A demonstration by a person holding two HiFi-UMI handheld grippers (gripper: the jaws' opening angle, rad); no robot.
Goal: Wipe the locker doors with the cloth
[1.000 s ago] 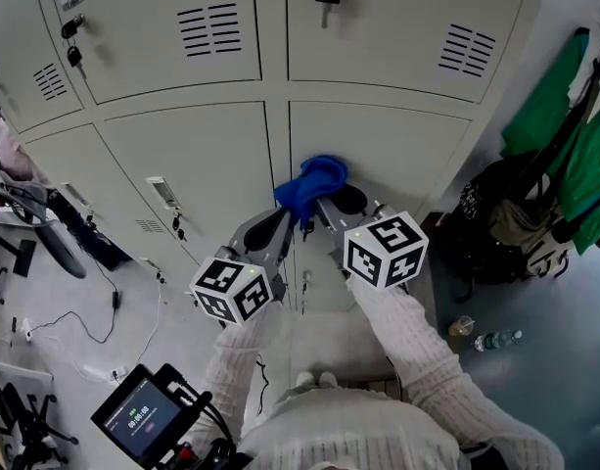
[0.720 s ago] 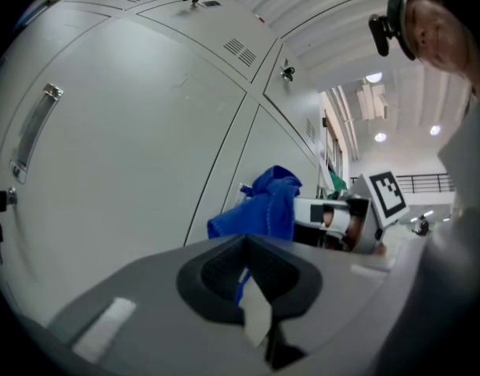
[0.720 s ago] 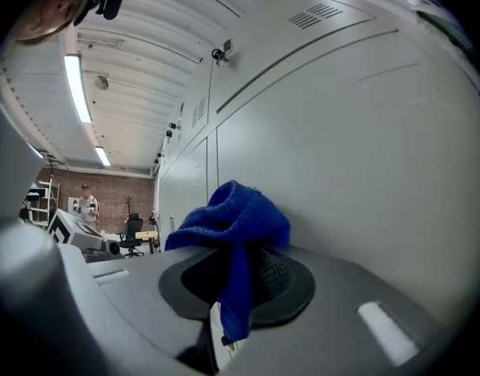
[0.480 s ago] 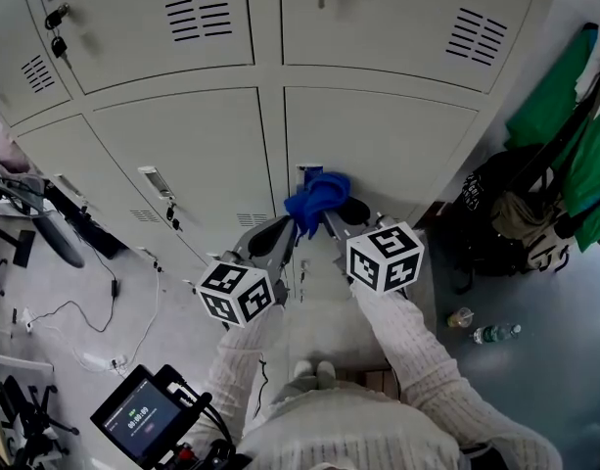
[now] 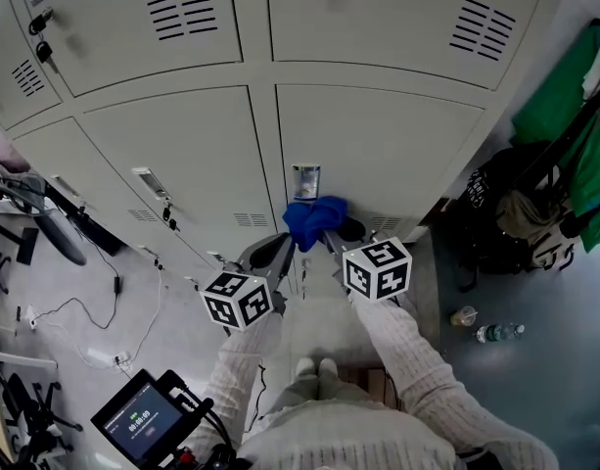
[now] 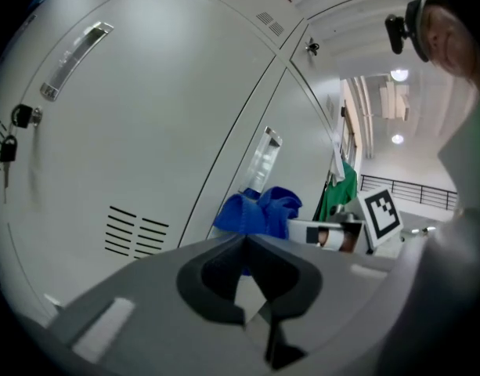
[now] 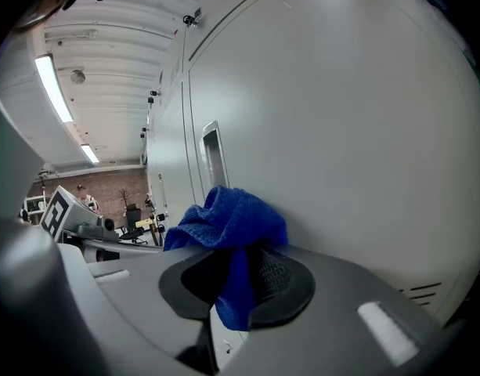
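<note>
While both white-sleeved arms reach forward and down side by side, the right gripper [image 5: 329, 233] clamps the one bunched blue terry cloth [image 5: 312, 218] against the lower right of four pale grey metal locker doors [image 5: 397, 155], just under its handle recess [image 5: 305, 180]. The left gripper [image 5: 276, 250] is closed on nothing, near that door's left edge.

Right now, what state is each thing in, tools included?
right tool: shut on the blue cloth.
left tool: shut, empty.
blue cloth: bunched, against a door just below the handle.
locker doors: all closed.
key: hanging from its lock.
</note>
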